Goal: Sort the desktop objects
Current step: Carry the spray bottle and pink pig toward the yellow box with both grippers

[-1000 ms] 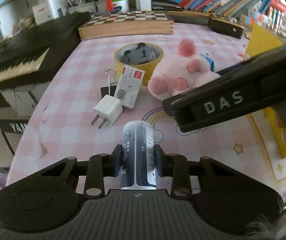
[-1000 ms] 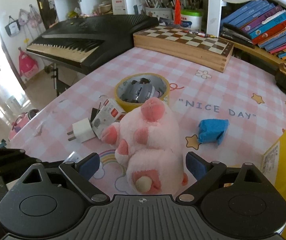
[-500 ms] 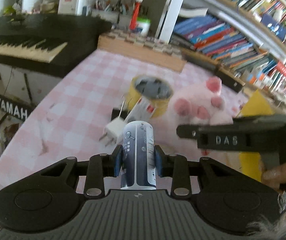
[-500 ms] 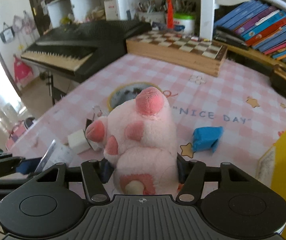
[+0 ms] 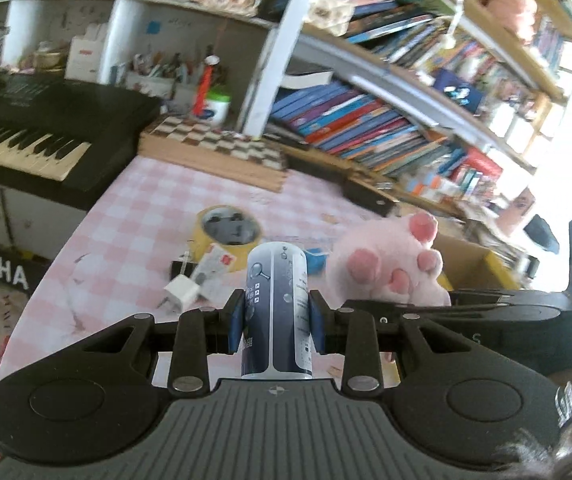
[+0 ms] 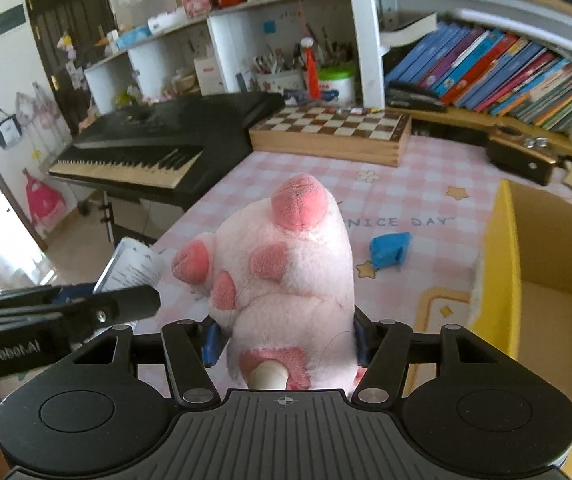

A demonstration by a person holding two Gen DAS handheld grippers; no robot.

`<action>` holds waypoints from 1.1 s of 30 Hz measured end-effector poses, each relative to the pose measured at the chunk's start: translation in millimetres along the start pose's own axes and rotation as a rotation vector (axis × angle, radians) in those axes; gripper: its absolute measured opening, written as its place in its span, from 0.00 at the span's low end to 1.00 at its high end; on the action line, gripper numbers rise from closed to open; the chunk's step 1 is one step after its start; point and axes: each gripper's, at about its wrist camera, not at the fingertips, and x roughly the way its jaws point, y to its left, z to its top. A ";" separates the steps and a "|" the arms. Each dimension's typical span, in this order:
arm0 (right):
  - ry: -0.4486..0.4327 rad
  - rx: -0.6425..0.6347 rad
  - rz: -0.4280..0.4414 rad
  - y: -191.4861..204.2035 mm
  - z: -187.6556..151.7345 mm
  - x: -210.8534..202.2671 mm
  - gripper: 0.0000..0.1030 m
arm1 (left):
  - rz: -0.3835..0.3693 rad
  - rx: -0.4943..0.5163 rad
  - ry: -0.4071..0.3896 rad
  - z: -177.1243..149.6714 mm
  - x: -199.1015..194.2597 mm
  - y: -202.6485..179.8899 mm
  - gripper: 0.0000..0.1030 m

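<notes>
Left wrist: left gripper (image 5: 273, 322) clamped on dark-blue-and-white cylindrical tube (image 5: 276, 312), above pink checkered tabletop (image 5: 126, 216). Right wrist: right gripper (image 6: 284, 340) clamped on pink plush paw toy (image 6: 286, 264); yellow cardboard box (image 6: 503, 264) at 3 o'clock.

Blue-and-white printed cylindrical tube (image 5: 276, 312): upright, lifted off the pink checked tablecloth (image 5: 126, 216), clamped at mid-height between the blue pads of the left gripper (image 5: 276, 322).
Pink plush paw-shaped toy (image 6: 286, 276): fluffy pale pink with darker pink pads, raised above the cloth, squeezed at its base by the right gripper (image 6: 286, 340), toes pointing away.
Yellow roll of tape (image 5: 228, 236): lying flat mid-cloth, a dark item inside its ring.
White plug adapter (image 5: 180, 292): on the cloth near its left edge, prongs outward.
Small white-and-red card pack (image 5: 214, 272): leaning against the tape roll.
Black binder clip (image 5: 182, 266): just beside the adapter.
Crumpled blue wrapper (image 6: 389, 250): on the cloth, near the open yellow-rimmed cardboard box (image 6: 505, 256) at the right edge.
</notes>
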 end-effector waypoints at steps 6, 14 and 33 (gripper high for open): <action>0.008 0.061 -0.038 8.5 -26.3 -33.4 0.58 | -0.078 0.015 0.009 -12.0 -32.6 -5.9 0.29; -0.001 0.115 -0.078 32.7 -64.0 -66.6 0.58 | -0.131 0.031 0.035 -33.6 -65.4 -5.7 0.29; -0.044 0.273 -0.243 53.5 -135.0 -127.2 0.58 | -0.316 0.140 0.126 -75.3 -93.5 -31.5 0.29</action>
